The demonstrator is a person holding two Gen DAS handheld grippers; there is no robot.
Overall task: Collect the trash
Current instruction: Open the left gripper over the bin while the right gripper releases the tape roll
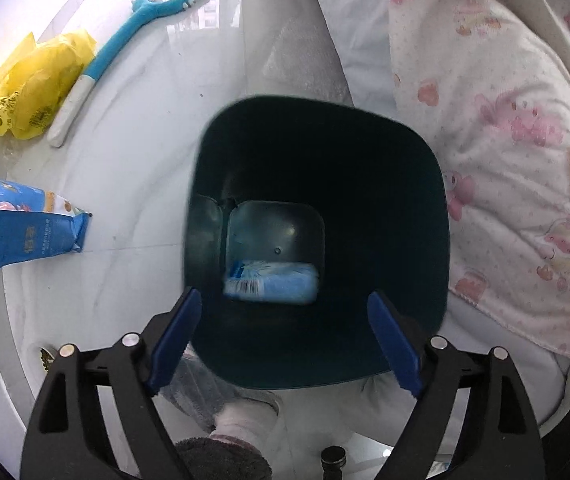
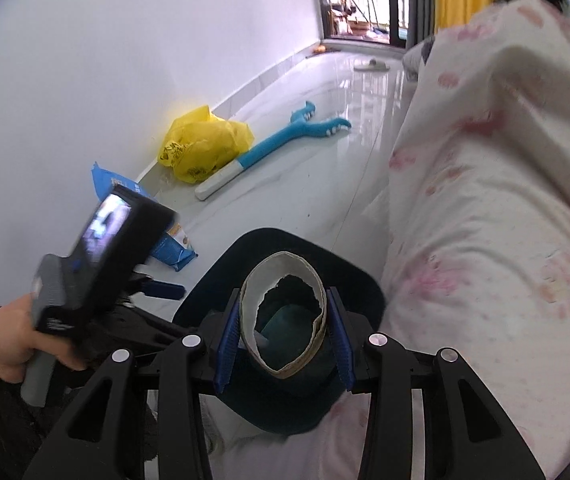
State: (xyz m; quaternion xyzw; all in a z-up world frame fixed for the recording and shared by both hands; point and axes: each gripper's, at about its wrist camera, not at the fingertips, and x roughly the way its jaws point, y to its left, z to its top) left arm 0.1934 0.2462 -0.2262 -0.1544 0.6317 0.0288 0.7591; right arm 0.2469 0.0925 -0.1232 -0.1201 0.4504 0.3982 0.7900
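A dark green trash bin (image 1: 397, 216) stands on the white floor beside the bed. A light blue wrapper (image 1: 273, 286) lies at its bottom. My left gripper (image 1: 285, 340) is open and empty, held right above the bin's near rim. My right gripper (image 2: 285, 340) is shut on a cardboard tape roll core (image 2: 285, 280), held over the bin's opening (image 2: 349, 276). The left gripper with its camera (image 2: 97, 256) shows in the right wrist view, held by a hand at the left. A yellow plastic bag (image 1: 33, 88) (image 2: 201, 144) and a blue snack bag (image 1: 21, 224) (image 2: 173, 248) lie on the floor.
A blue and white dinosaur-headed toy stick (image 1: 125, 48) (image 2: 269, 148) lies on the floor by the yellow bag. A bed with a pink-patterned white quilt (image 1: 505, 140) (image 2: 485, 220) fills the right side. A white wall (image 2: 105, 60) runs along the left. My slippered foot (image 1: 245, 420) is below the bin.
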